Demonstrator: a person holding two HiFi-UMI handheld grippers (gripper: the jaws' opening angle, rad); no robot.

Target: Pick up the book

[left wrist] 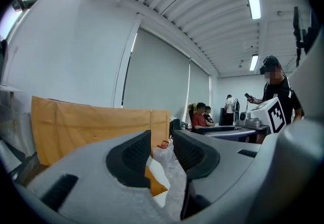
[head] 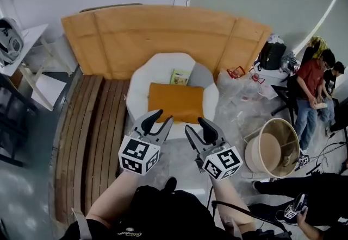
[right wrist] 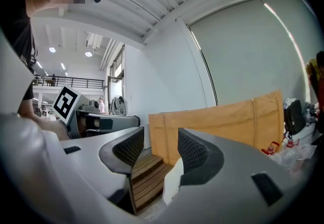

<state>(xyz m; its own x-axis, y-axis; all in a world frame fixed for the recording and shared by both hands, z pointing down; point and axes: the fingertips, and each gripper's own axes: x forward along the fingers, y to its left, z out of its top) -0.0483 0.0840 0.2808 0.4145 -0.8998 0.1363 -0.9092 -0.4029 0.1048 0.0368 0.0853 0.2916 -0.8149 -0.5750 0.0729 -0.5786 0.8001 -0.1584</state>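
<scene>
A greenish-yellow book (head: 180,76) lies at the back of a round white chair (head: 142,84), behind an orange cushion (head: 175,101). Both grippers hover side by side in front of the chair and point at it, well short of the book. The left gripper (head: 158,119) has its jaws drawn together with nothing between them. The right gripper (head: 196,125) stands the same way, also empty. In the left gripper view the left gripper (left wrist: 162,149) frames a strip of cushion (left wrist: 154,180). The right gripper (right wrist: 161,149) frames the chair's white edge (right wrist: 172,185). Neither gripper view shows the book.
A curved orange-brown board (head: 163,32) stands behind the chair. A wooden slat platform (head: 98,136) runs along its left. A round tan basket (head: 274,146) sits at the right. Bags (head: 271,55) and people (head: 310,87) fill the far right.
</scene>
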